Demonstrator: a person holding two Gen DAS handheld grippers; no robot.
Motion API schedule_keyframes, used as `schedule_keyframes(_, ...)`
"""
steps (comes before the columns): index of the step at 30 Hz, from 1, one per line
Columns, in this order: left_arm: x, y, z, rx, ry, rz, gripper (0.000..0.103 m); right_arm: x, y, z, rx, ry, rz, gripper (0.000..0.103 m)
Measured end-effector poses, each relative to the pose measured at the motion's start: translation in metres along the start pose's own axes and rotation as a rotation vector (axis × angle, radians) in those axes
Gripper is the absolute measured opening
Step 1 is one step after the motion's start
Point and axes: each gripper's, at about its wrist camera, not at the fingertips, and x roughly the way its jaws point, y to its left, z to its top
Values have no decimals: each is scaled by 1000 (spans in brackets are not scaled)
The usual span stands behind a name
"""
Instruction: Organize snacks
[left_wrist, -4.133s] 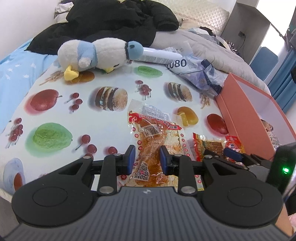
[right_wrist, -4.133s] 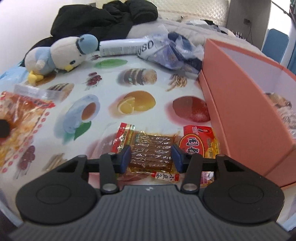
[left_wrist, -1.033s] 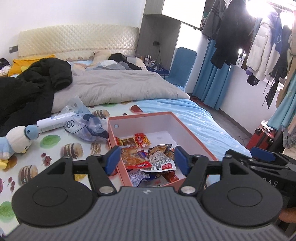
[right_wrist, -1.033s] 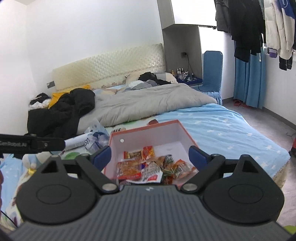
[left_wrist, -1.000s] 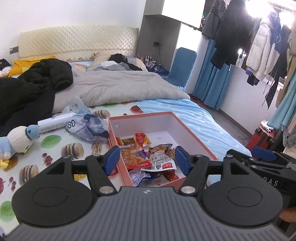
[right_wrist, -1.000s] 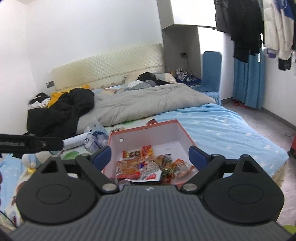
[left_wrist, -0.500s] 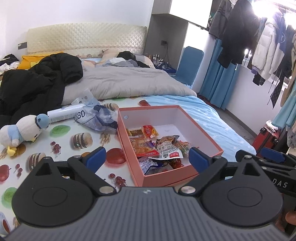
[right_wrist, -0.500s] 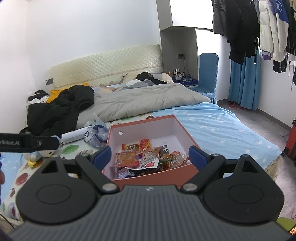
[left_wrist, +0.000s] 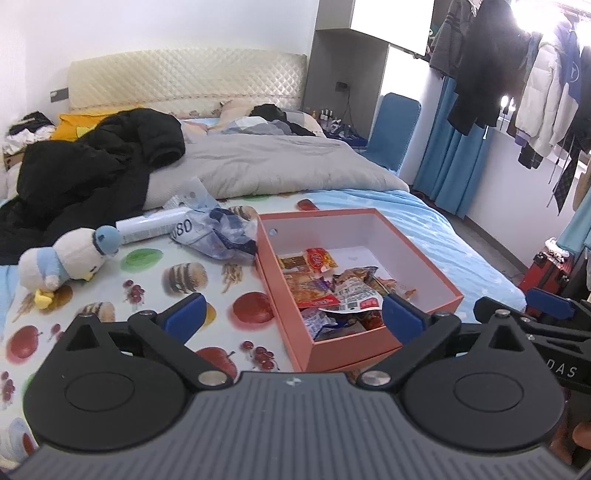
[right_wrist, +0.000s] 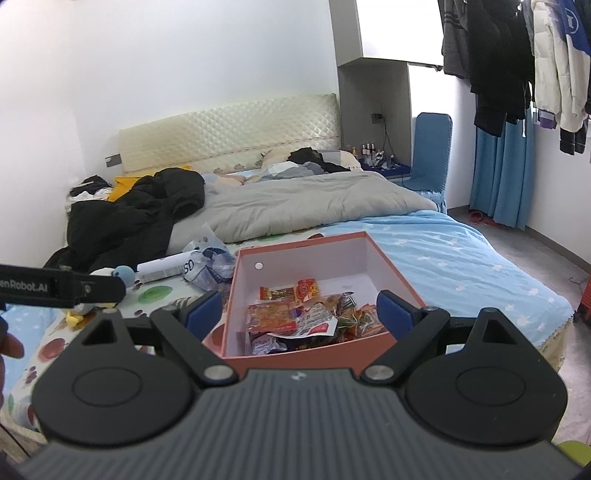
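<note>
Now both grippers hang empty above the snack box on the bed.

Around the rectangular coral cardboard box (left_wrist: 369, 345) lie a plush penguin (left_wrist: 62, 260), a crumpled bag (left_wrist: 214, 236) and a black coat (left_wrist: 88, 173). Crinkly snack packets (left_wrist: 332, 291) fill its near end. The left gripper (left_wrist: 291, 315), tilted downward, has just been opening, nothing between its jaws; the right gripper (right_wrist: 295, 310) gapes wide too.

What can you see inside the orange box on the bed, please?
The orange box holds a heap of snack packets against its near and left walls; its far right floor is bare white. Whatever lies beneath the heap is covered.
</note>
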Motion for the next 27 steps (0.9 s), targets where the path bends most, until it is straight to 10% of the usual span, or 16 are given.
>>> schedule_keyframes(27, 0, -6, 7, 25, 17, 37, 103, -3, -1, 3, 1, -1, -20, 92)
